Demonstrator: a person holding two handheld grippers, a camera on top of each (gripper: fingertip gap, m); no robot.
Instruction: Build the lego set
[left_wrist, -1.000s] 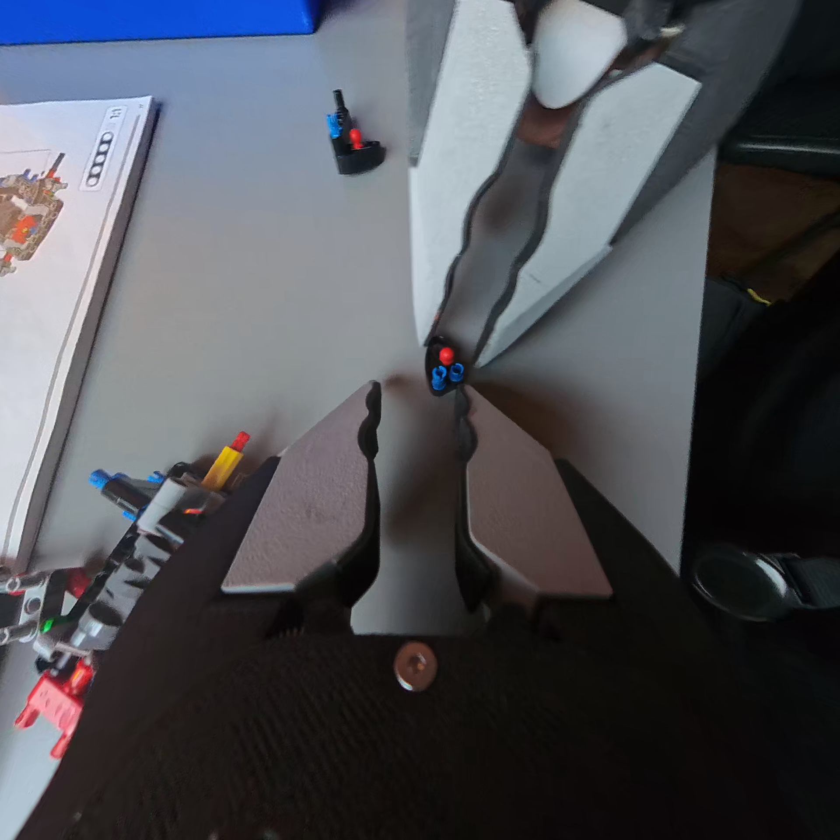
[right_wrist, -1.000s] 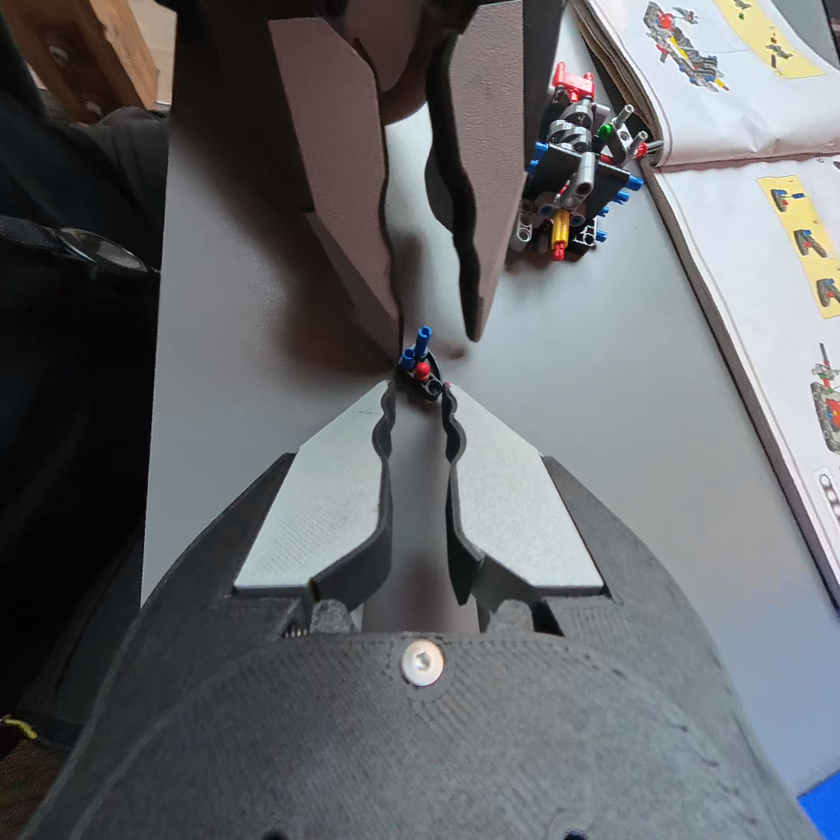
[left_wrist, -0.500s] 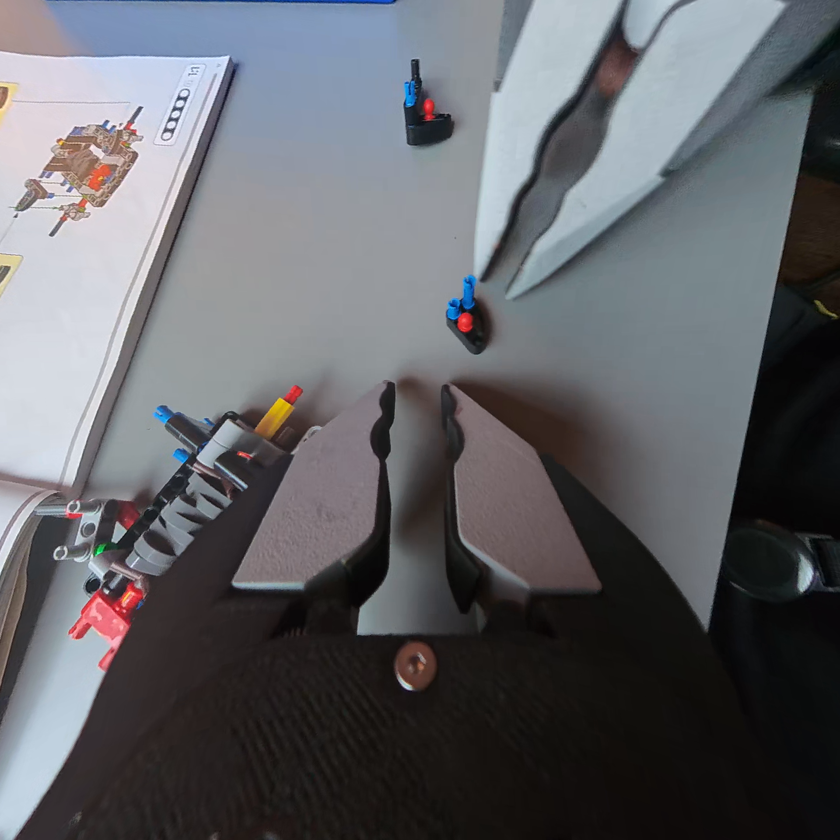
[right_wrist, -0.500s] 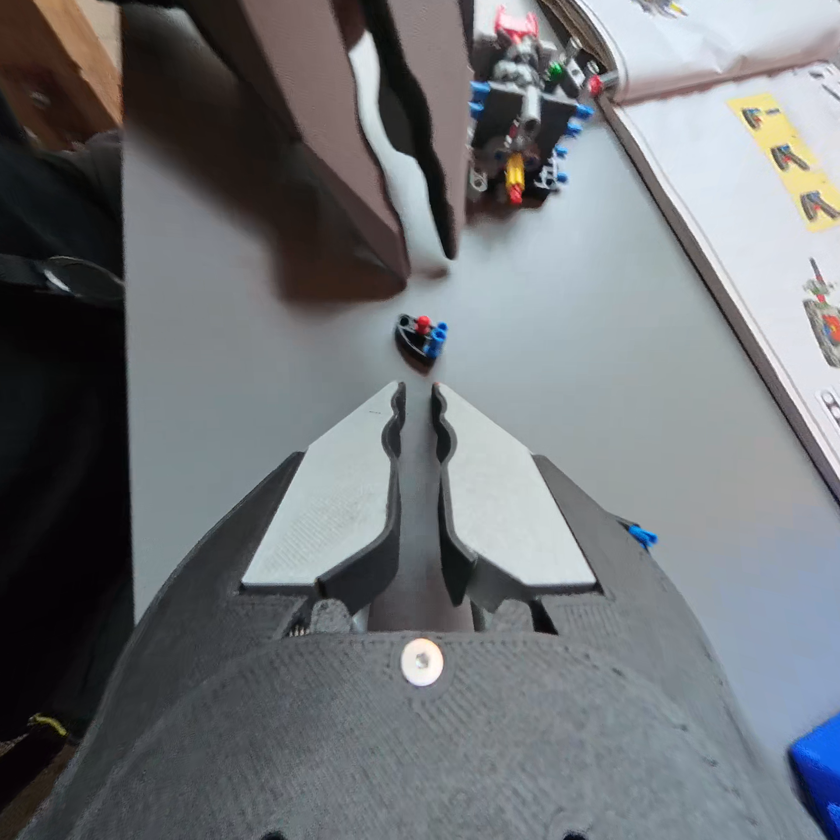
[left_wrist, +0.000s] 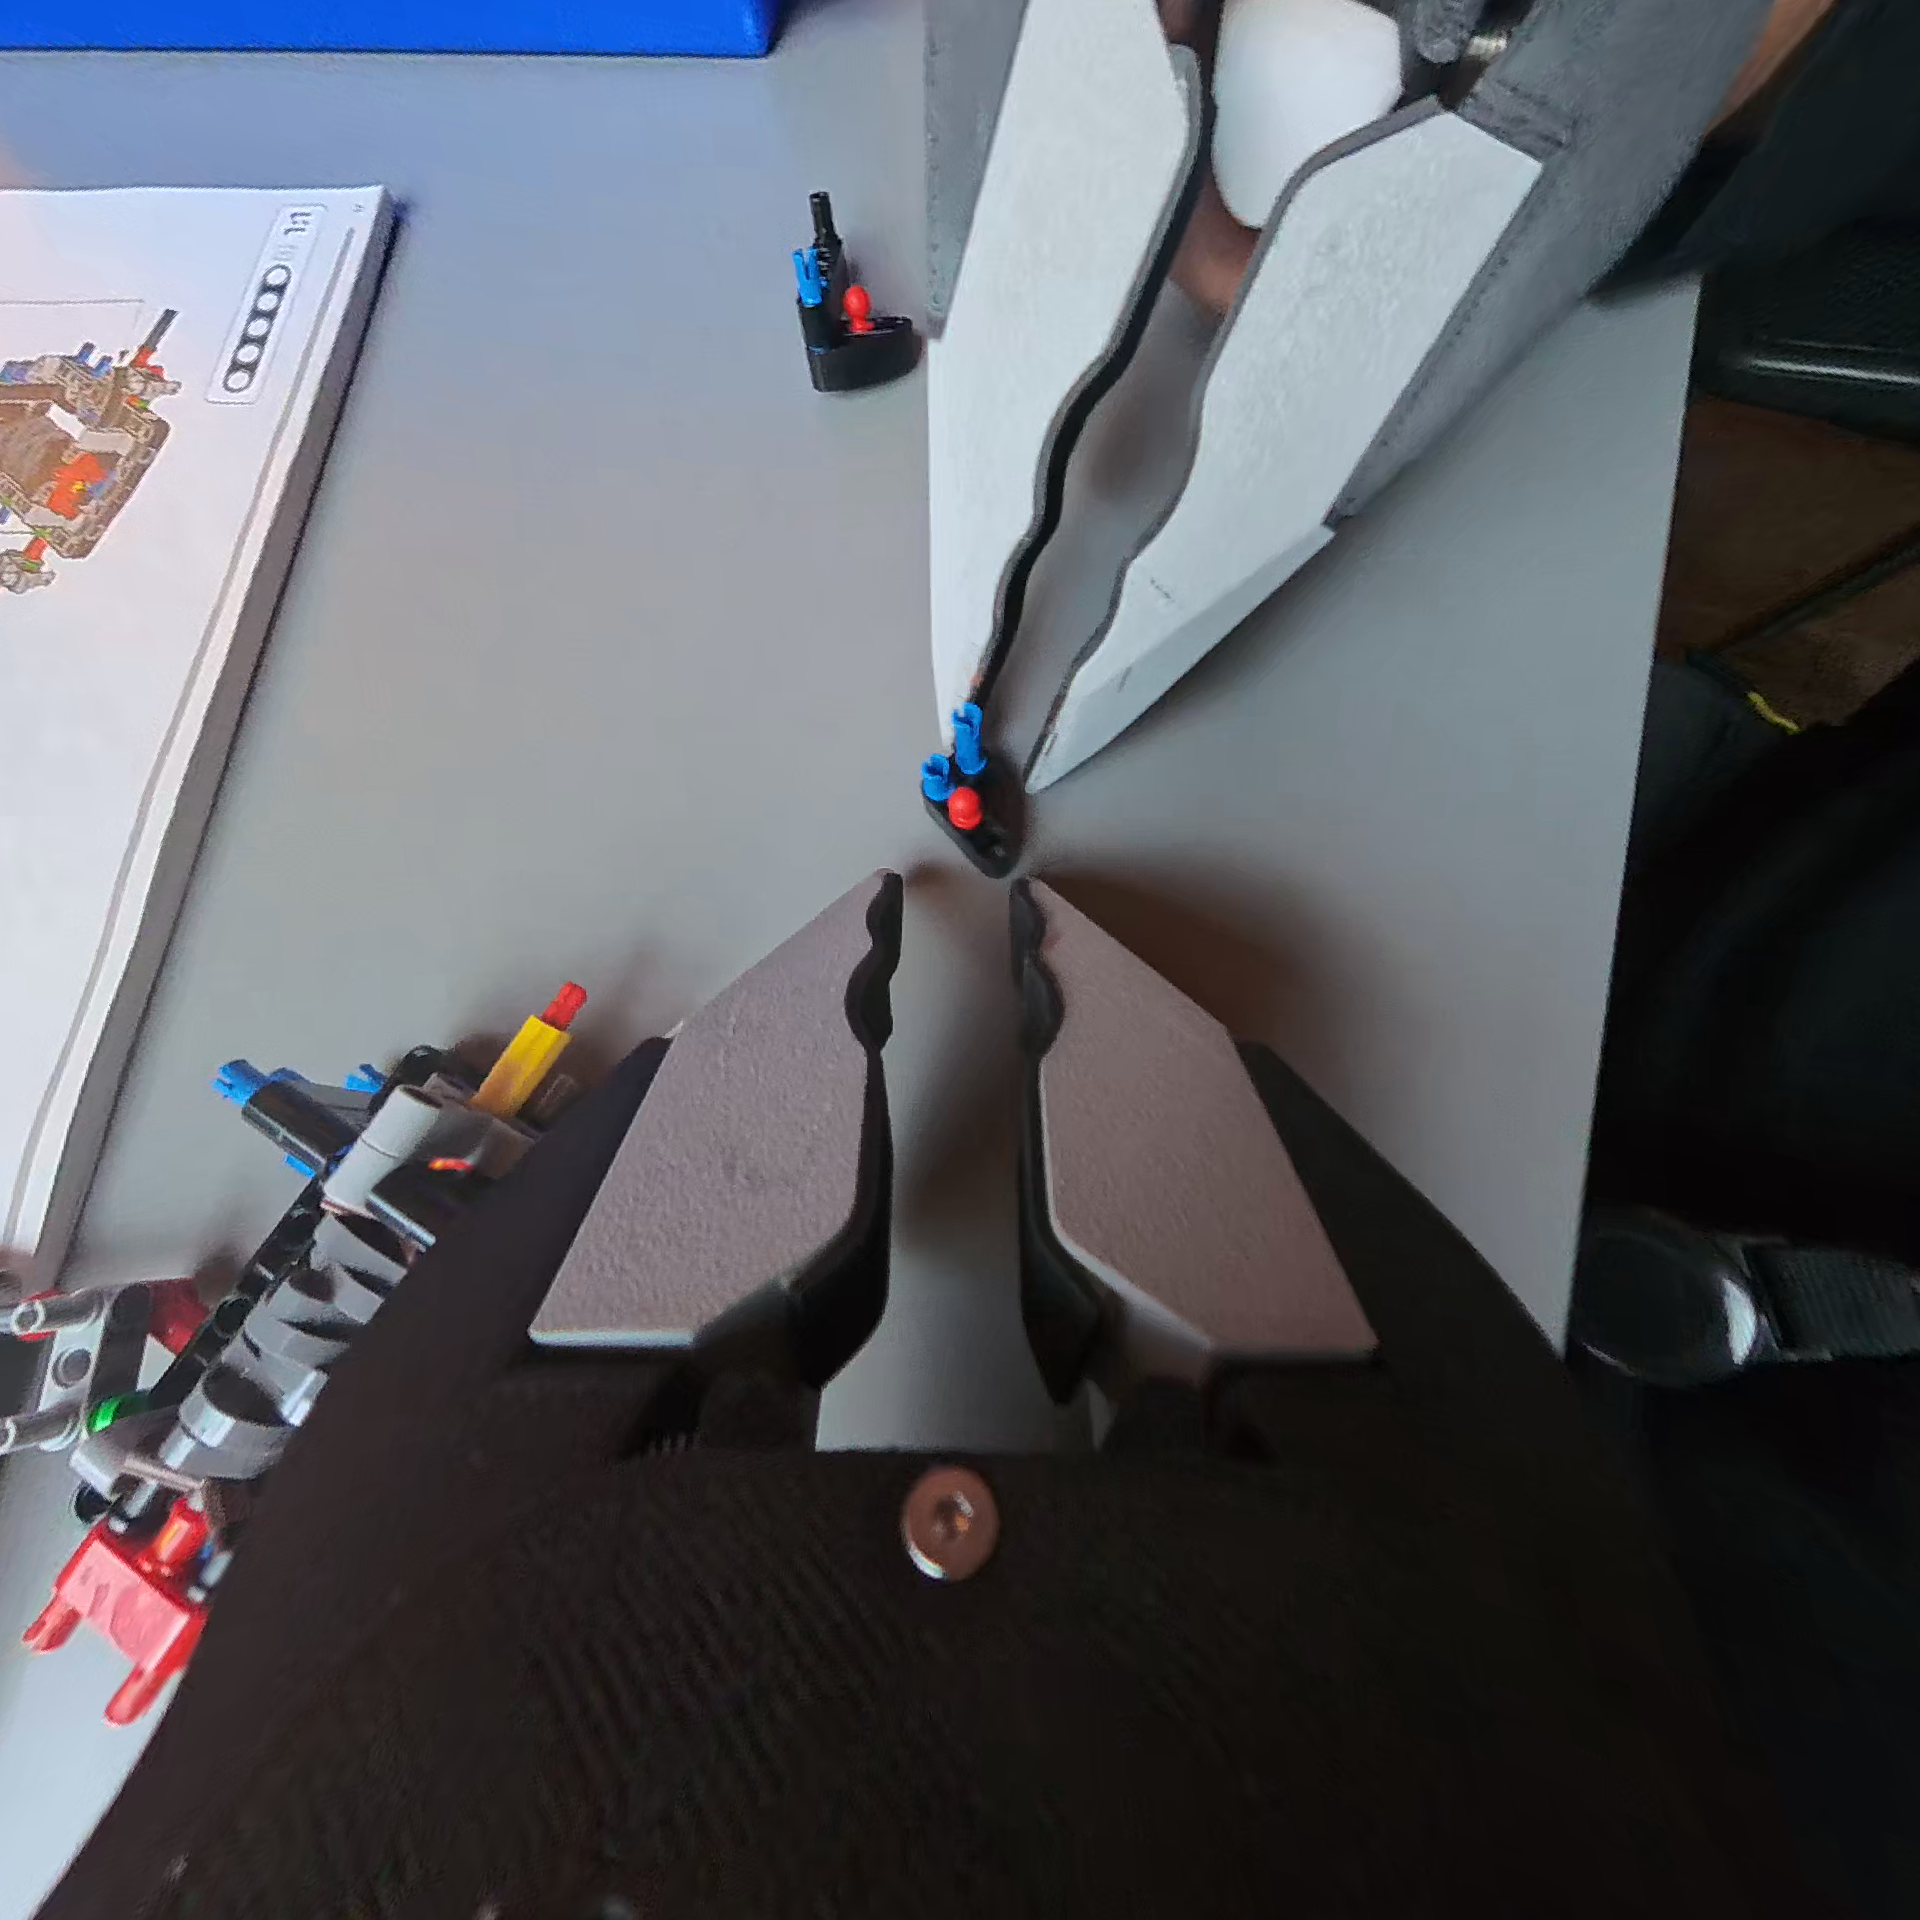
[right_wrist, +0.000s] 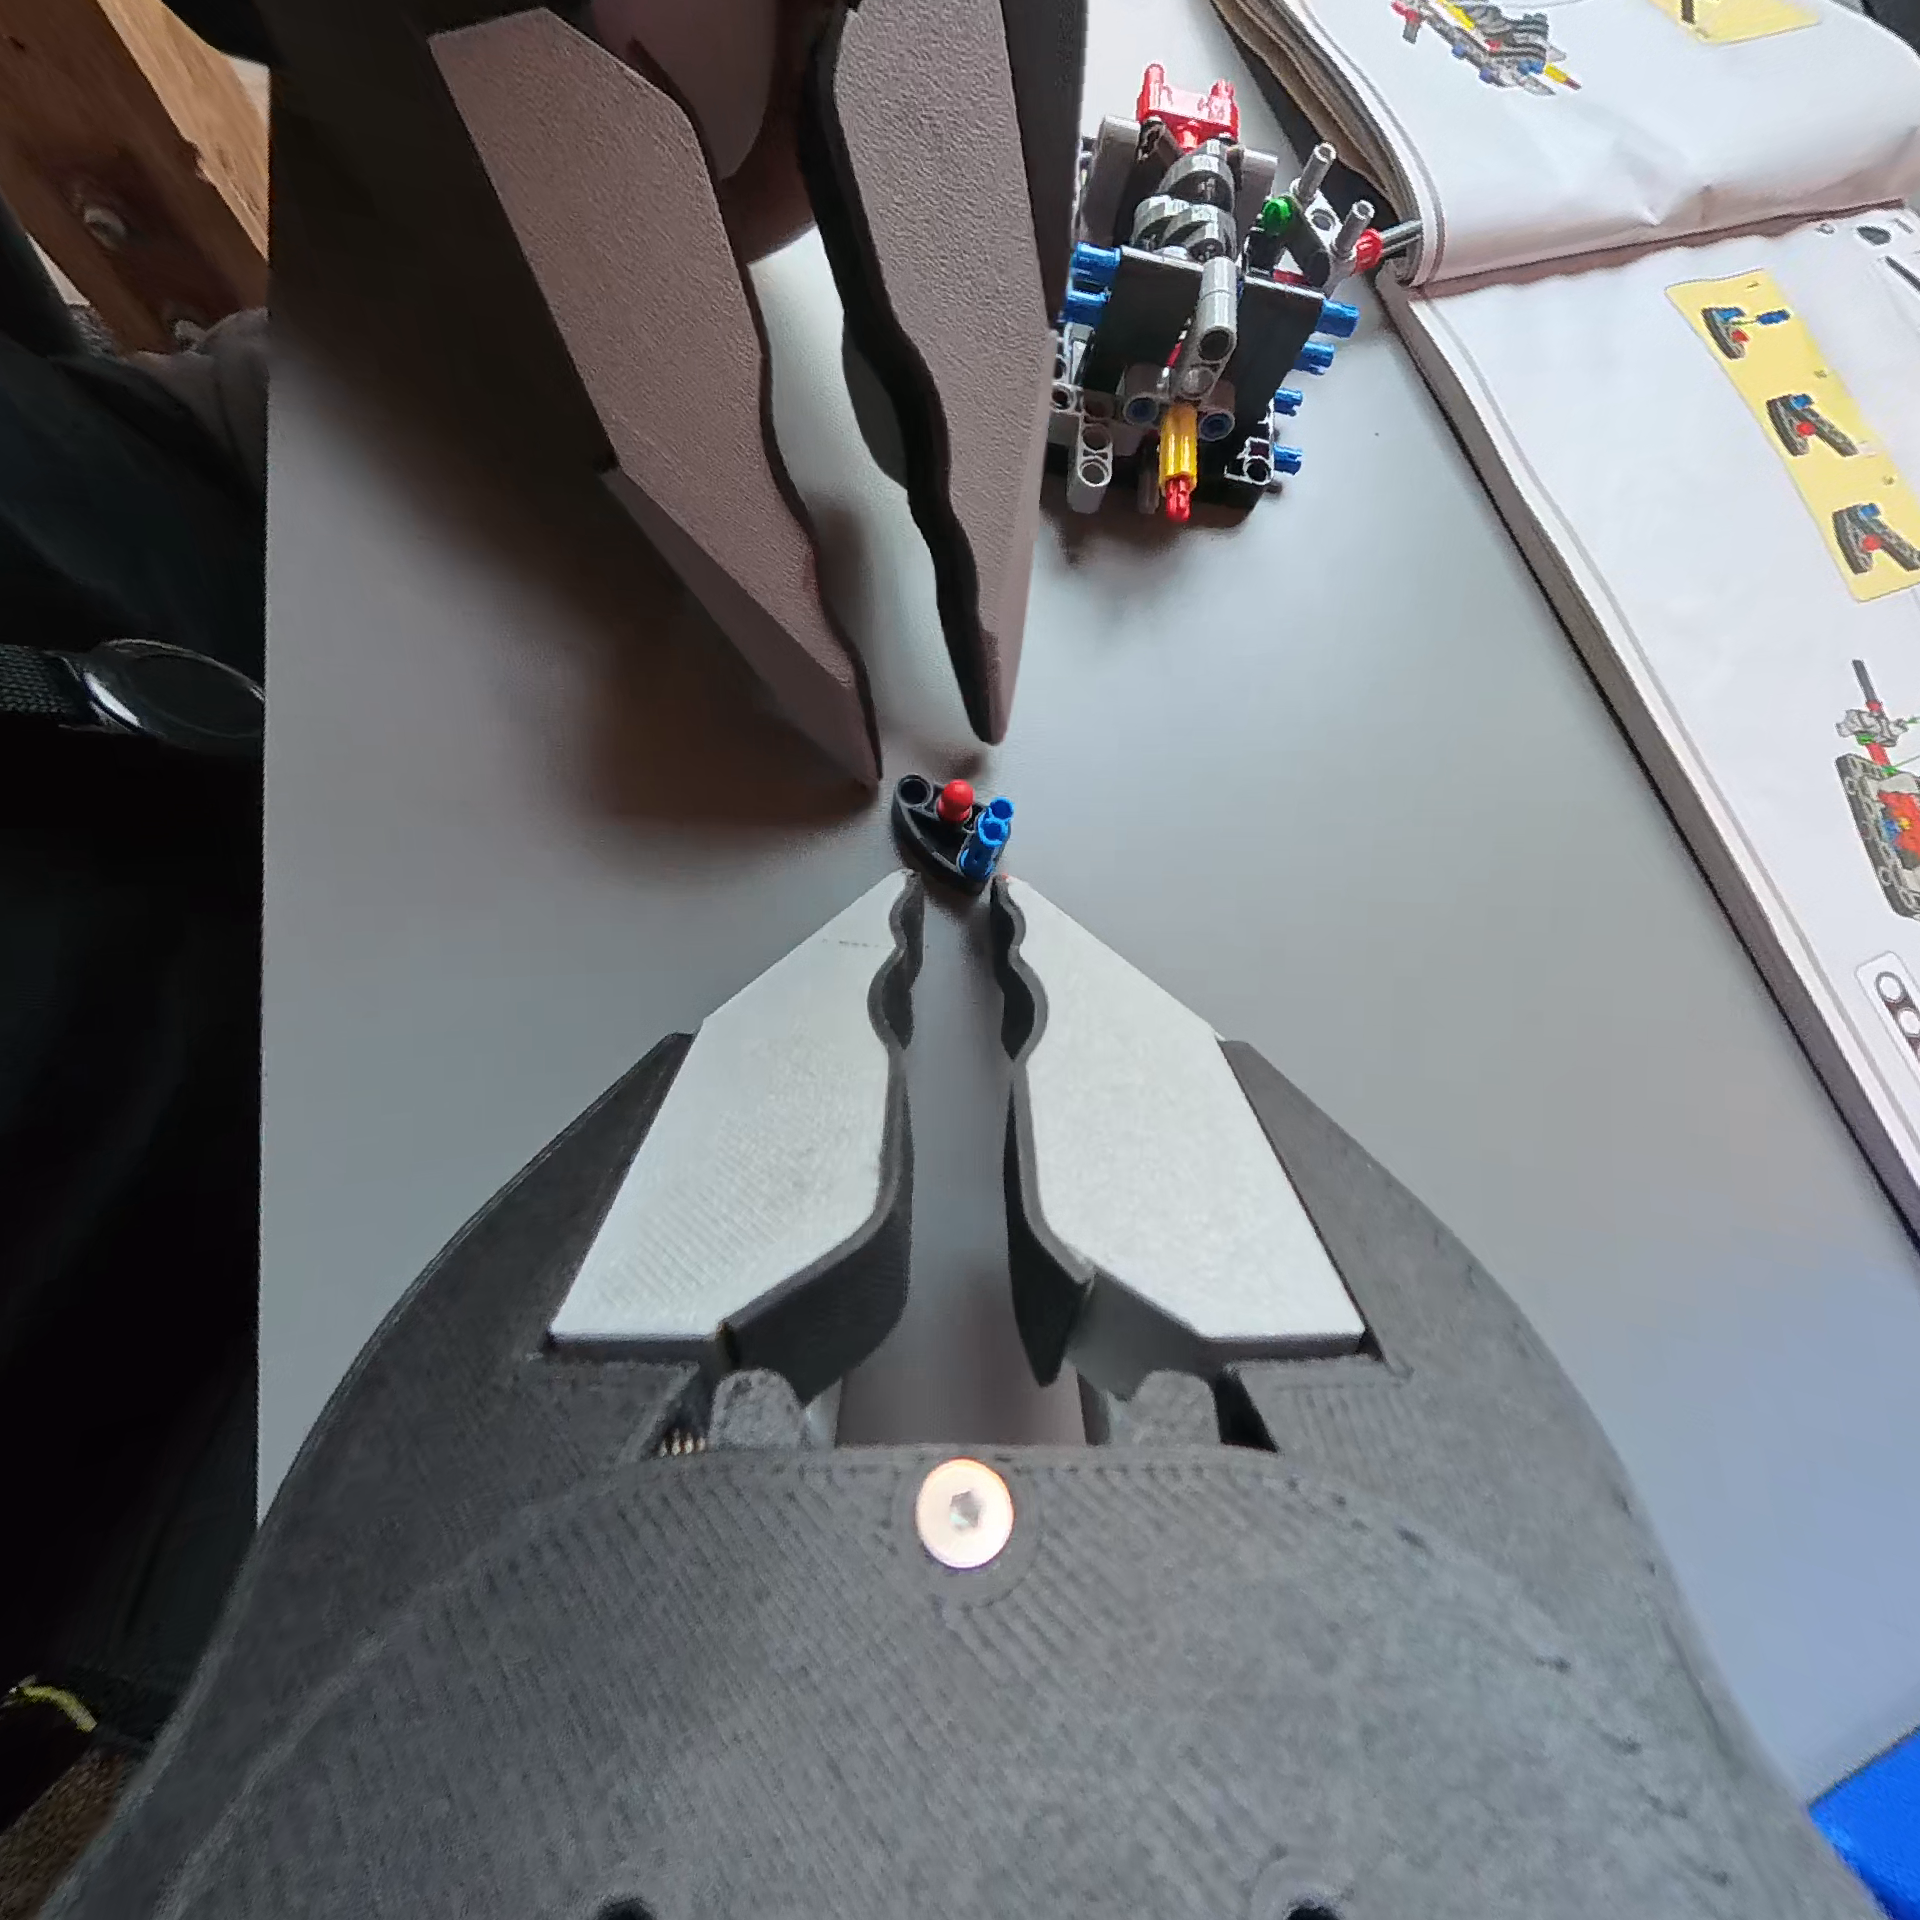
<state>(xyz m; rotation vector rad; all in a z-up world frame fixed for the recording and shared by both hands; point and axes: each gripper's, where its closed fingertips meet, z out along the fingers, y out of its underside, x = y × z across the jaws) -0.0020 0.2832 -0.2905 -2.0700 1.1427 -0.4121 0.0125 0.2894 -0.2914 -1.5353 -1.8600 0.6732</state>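
Observation:
A small black lego piece (left_wrist: 977, 821) with two blue pins and a red pin lies on the grey table. It also shows in the right wrist view (right_wrist: 948, 831). My left gripper (left_wrist: 956, 885), with dark fingers, is open and its tips stand just short of the piece. My right gripper (right_wrist: 956, 883), with light grey fingers, is open and its tips sit at the piece's other end. The two grippers face each other tip to tip. The half-built model (left_wrist: 312, 1247) lies to the left of my left gripper and also shows in the right wrist view (right_wrist: 1195, 312).
A second small black piece (left_wrist: 857, 332) with blue and red pins lies farther off. The open instruction booklet (left_wrist: 156, 623) lies along the table's side (right_wrist: 1662, 520). A blue box (left_wrist: 416, 21) is at the far end. The table edge (left_wrist: 1621, 935) is close by. Only a small space, under 4 cm, lies between the two pairs of fingers.
Half a second ago both grippers had backed off from the piece lying on the table. Now both have moved in on it again, and both grippers' jaws stand wider.

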